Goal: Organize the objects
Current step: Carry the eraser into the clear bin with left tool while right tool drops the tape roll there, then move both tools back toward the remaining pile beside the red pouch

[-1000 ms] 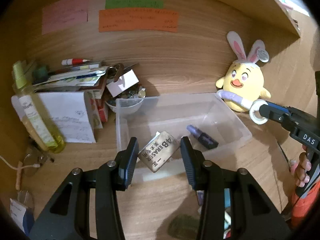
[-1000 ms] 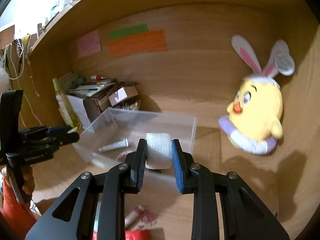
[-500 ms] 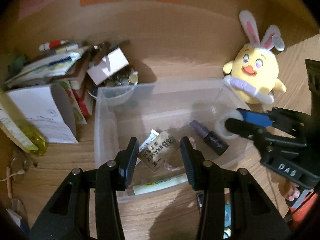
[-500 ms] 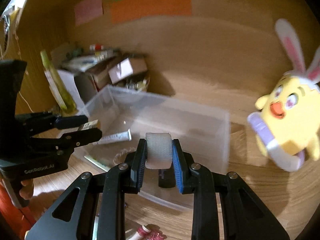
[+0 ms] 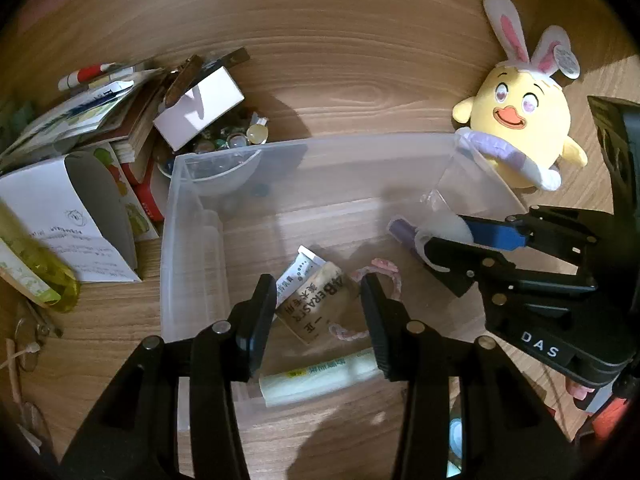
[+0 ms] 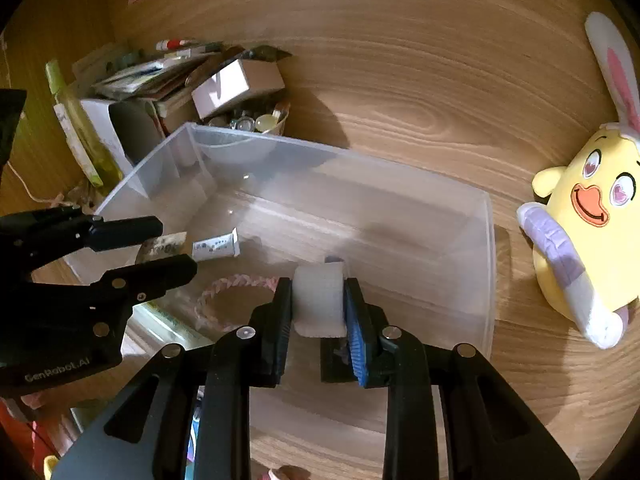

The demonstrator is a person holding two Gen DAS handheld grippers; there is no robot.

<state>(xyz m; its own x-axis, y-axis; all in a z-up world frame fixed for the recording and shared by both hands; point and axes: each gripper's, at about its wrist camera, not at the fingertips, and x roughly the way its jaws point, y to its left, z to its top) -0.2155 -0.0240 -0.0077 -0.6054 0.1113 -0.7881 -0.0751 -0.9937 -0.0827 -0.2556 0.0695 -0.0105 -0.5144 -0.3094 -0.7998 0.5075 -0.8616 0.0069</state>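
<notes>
A clear plastic bin [image 5: 192,216] [image 6: 486,264] stands on the wooden desk. My left gripper [image 5: 318,316] holds a beige eraser [image 5: 318,308] over the bin's front left part; the jaws stand wide, touching it only at its left edge. My right gripper [image 6: 318,308] is shut on a white tape roll [image 6: 319,300] over the bin's right end; it also shows in the left wrist view [image 5: 456,236]. In the bin lie a small white tube [image 5: 298,272], a pink braided cord [image 6: 232,284], a purple stick [image 5: 402,230] and a pale yellow tube [image 5: 320,376].
A yellow plush chick with rabbit ears [image 5: 520,120] [image 6: 580,220] sits right of the bin. Behind the bin's left corner are a bowl of glass beads [image 5: 232,144], a small cardboard box [image 5: 200,108], stacked books and papers [image 5: 80,120] and a yellow-green bottle [image 5: 36,268].
Both grippers moved forward and down over the bin. The right gripper carried the tape roll from beside the chick to inside the bin's right end. The eraser stays in the left gripper.
</notes>
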